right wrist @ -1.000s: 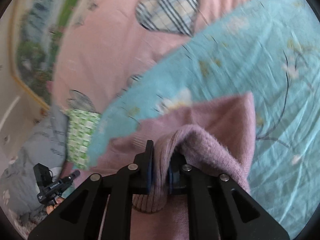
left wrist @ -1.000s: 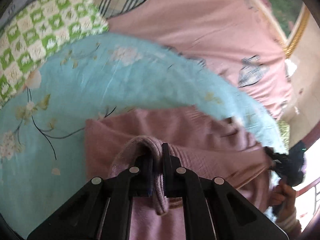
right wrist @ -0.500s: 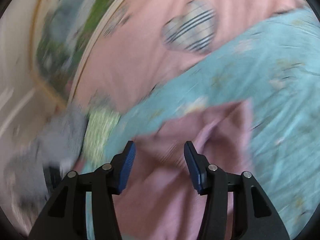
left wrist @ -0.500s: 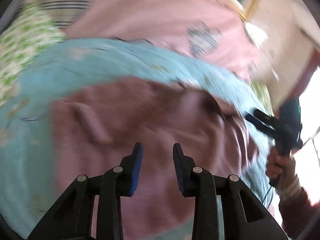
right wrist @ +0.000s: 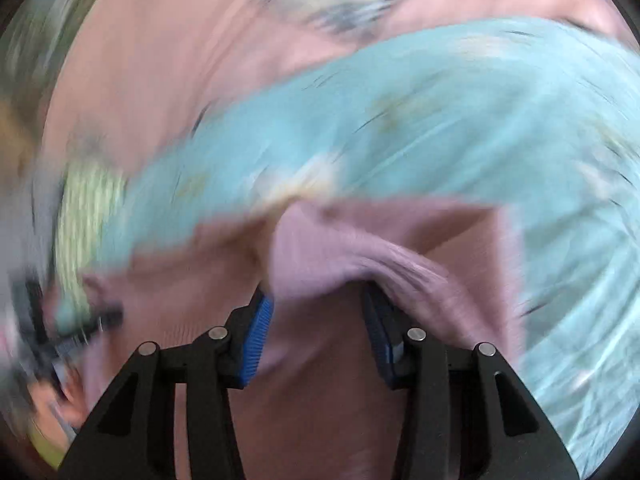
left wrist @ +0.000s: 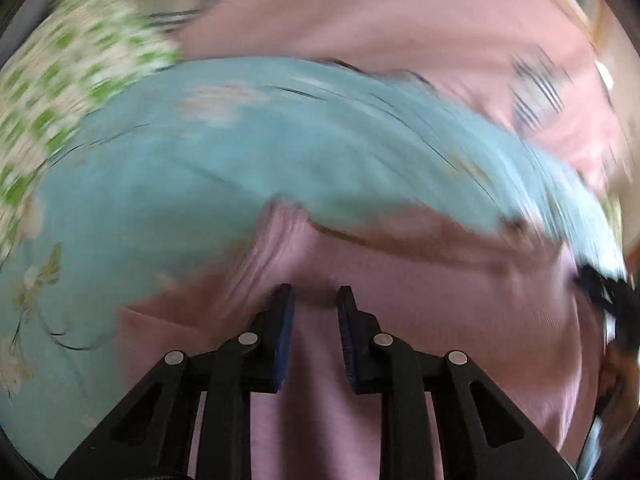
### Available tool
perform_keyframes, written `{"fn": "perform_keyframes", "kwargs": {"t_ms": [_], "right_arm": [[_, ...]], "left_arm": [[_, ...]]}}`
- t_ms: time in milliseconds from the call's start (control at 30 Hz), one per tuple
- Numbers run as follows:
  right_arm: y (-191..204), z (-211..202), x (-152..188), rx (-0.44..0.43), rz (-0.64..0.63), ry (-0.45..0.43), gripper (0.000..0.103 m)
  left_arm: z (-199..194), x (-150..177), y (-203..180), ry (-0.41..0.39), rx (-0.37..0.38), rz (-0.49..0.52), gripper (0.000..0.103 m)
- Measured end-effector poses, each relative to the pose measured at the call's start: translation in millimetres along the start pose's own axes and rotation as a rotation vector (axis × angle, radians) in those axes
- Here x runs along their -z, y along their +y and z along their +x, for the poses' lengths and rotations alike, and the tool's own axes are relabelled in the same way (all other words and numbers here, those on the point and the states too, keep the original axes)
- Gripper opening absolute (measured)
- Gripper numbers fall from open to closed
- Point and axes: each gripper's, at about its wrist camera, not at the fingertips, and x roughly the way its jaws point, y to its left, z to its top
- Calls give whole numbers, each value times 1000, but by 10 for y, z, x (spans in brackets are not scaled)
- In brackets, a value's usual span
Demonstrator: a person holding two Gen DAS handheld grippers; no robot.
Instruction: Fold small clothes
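Hovering low over mauve garment (left wrist: 420,320), both fingers parted.

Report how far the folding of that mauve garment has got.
Done: the mauve garment lies spread on the blue floral sheet. In hand: left gripper and right gripper are both open at raised folds of it, gripping nothing. Left: a finished fold; motion blur hides whether any is complete.

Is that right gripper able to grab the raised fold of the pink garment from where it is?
Probably yes. The right gripper is open, and the raised fold of the pink garment sits right at its fingertips with nothing between.
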Motion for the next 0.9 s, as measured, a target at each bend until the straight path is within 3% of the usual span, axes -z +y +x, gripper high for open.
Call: {"fn": "perform_keyframes", "kwargs": {"t_ms": [67, 133, 200, 300, 367, 500, 633, 667, 700, 733, 767, 800, 833, 867, 900], "right_arm": [[-126, -143, 17, -6, 70, -68, 48], [-131, -278, 79, 18, 72, -92, 48], [-97, -390, 137, -17, 61, -101, 48], [144, -624, 309, -101, -32, -108, 48], [402, -606, 457, -189, -131, -27, 48], [918, -394, 706, -318, -298, 163, 48], [1273, 170, 834, -317, -390, 402, 49], [1241, 305, 775, -296, -354, 403, 49], [1192, 340, 705, -295, -317, 368, 47], [1095, 373, 580, -263, -262, 300, 47], [1005, 379, 471, -181, -227, 232, 47], [908, 351, 391, -60, -201, 163, 49], [774, 286, 325, 27, -150, 96, 49], [656, 220, 305, 8, -93, 71, 49], [549, 148, 306, -46, -35, 65, 49]], "left_arm": [[-48, 12, 208, -14, 38, -79, 21], [-148, 63, 256, -25, 30, -95, 22], [-333, 200, 163, -40, 26, -73, 23], [-643, 472, -197, -62, 135, 15, 33], [-790, 639, -367, -65, 176, 78, 42], [-819, 942, -596, -41, 212, 139, 43], [-625, 991, -353, -4, 105, 91, 43], [-597, 1026, -282, 1, 84, 74, 38], [-588, 1034, -111, 2, 89, 40, 24], [-590, 1034, 18, 0, 109, 19, 19], [-588, 1035, 117, -1, 107, 2, 17], [-610, 1042, 270, 1, 115, -24, 8], [-629, 1045, 351, 2, 131, -42, 7], [-656, 1047, 403, -5, 115, -50, 12], [-708, 1041, 425, -15, 84, -44, 10]]}}
